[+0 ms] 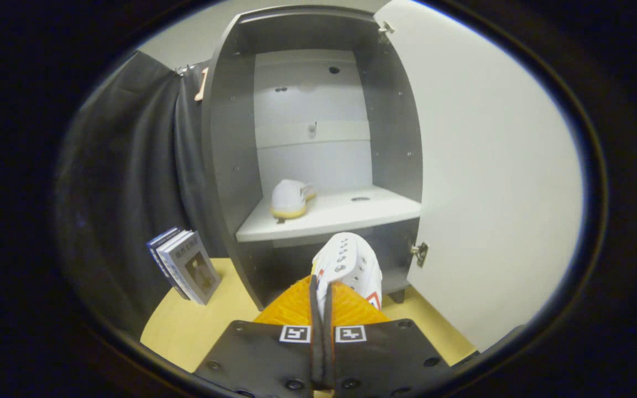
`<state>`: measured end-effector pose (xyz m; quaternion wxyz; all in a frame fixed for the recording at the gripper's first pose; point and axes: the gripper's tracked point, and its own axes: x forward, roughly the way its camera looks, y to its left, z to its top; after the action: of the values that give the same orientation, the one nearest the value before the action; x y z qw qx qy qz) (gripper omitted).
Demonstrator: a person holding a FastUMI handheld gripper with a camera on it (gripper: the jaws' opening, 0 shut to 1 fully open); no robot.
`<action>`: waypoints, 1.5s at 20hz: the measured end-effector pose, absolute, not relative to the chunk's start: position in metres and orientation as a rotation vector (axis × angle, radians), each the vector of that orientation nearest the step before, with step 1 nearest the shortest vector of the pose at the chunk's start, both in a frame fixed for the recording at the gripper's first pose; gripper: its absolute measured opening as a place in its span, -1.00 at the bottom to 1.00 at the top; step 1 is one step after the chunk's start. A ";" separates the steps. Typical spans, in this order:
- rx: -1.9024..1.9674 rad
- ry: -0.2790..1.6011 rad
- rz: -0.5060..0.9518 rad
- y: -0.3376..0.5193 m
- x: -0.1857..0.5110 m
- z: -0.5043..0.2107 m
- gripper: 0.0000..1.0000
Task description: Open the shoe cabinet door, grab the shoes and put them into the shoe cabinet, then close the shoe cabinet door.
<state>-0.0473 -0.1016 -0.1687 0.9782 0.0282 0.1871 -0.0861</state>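
The gripper (322, 287) has its fingers pressed close together, pinching the edge of a white shoe (350, 266) that sticks up just ahead of them. Beyond it stands the cabinet (230, 155), its door (490, 177) swung wide open to the right. A second shoe (291, 199) sits on the shelf (340, 218) inside. Books (186, 271) lean left of the cabinet on the desk (186, 326).

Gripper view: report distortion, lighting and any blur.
Gripper view: fisheye bends the cabinet sides and the open door into curves; even light, brightest on the back panel and door; the shoe on the shelf is sharp; the held shoe, pinched in the gripper, looks slightly soft.
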 end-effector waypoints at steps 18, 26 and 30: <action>-0.038 0.285 -0.116 -0.139 0.122 -0.107 -0.96; -0.107 0.332 -0.085 -0.168 0.224 -0.135 -0.96; -0.132 0.390 -0.091 -0.182 0.248 -0.156 -0.96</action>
<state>0.2475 -0.1816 -0.1562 0.9778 -0.0654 0.1937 -0.0453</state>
